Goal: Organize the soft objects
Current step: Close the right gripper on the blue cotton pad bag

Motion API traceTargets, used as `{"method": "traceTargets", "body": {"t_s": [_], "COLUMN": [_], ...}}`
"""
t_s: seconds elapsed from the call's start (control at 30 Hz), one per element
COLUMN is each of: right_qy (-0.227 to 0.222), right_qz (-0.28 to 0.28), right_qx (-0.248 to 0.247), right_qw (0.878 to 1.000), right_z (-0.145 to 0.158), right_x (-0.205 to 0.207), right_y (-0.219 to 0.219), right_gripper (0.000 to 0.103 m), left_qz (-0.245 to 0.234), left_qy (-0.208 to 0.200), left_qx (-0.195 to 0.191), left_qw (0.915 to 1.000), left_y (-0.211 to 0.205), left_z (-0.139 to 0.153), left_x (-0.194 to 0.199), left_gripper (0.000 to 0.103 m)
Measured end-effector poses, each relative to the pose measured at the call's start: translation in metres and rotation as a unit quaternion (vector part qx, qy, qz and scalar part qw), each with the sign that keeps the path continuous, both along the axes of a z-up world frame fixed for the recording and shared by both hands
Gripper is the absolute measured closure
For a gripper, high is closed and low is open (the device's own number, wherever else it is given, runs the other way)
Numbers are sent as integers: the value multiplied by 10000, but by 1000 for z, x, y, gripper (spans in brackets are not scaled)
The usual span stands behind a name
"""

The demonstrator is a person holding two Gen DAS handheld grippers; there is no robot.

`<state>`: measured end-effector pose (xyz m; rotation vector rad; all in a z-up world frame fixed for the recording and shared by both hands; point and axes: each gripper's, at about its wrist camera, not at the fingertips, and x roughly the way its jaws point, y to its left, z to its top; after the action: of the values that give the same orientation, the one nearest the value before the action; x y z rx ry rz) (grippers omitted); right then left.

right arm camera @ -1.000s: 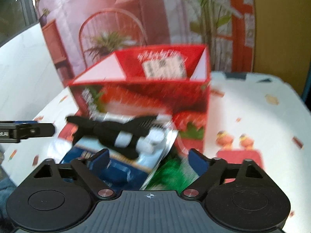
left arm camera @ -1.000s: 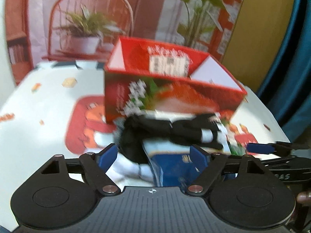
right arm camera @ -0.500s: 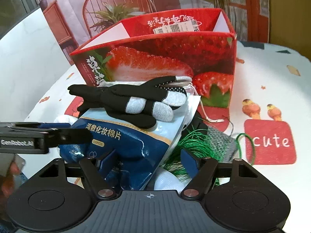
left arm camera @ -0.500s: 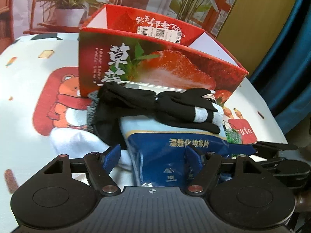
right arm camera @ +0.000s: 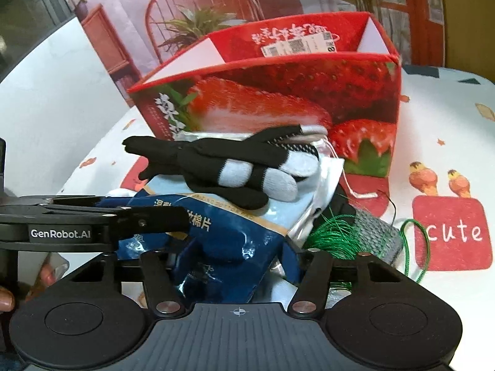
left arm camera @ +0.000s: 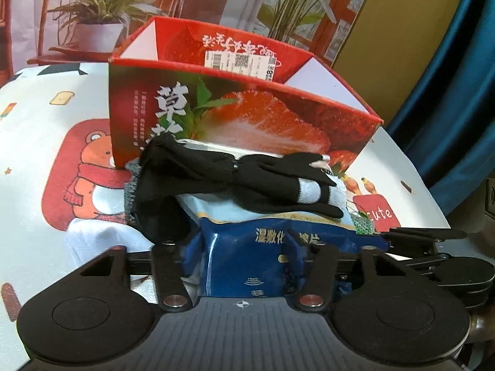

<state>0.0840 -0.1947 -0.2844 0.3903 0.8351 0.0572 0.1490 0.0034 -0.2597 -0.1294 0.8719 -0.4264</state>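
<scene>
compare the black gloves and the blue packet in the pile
The gloves are black knit with pale grey finger patches; the packet is glossy blue plastic with printed text. The gloves lie on top, untouched; the packet sits beneath, between both tools. Both rest in front of the red box.

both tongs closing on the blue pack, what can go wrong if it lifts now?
1. The black knit gloves with grey fingertips lie loose on the blue and white cotton-pad pack; tilting could shed them.
2. The left tongs and right tongs, which have just been closing, hold the same soft pack; uneven pulls may crumple it.
3. The green cord beside the pack could snag.
</scene>
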Motion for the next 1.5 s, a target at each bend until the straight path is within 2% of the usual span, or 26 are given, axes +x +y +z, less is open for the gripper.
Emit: {"method": "traceTargets", "body": {"t_s": [0.3,0.73,1.2,1.3,1.4,1.5], "right_qy": [-166,-479,-647,-536,15,143], "right_qz": [-23,6,136,121,11,-110], "right_qx": [70,42,-68,-21,243,481], "right_qw": [9998,9988,9978,9985,9997,9987], "right_z": [17,52,62,60,43,39], "right_x": [-5,-15,-21,-21,-14,-17], "right_y": [1,8,18,17,12,9], "right_gripper": [64,64,64,64,64,65], "left_qz": [52,77,140,68,34,39], "left_qy": [-190,-599,-698,-557,-159,-194], "left_qx": [-153,-226,-246,-188,-131,-223], "left_qw": [9997,9979,9972,9982,9998,9996], "left_y": [9,14,22,18,15,18], "left_z": [17,49,57,51,37,40], "left_x": [-9,-29,-42,-41,-37,-40], "left_gripper": [60,60,60,60,60,60]}}
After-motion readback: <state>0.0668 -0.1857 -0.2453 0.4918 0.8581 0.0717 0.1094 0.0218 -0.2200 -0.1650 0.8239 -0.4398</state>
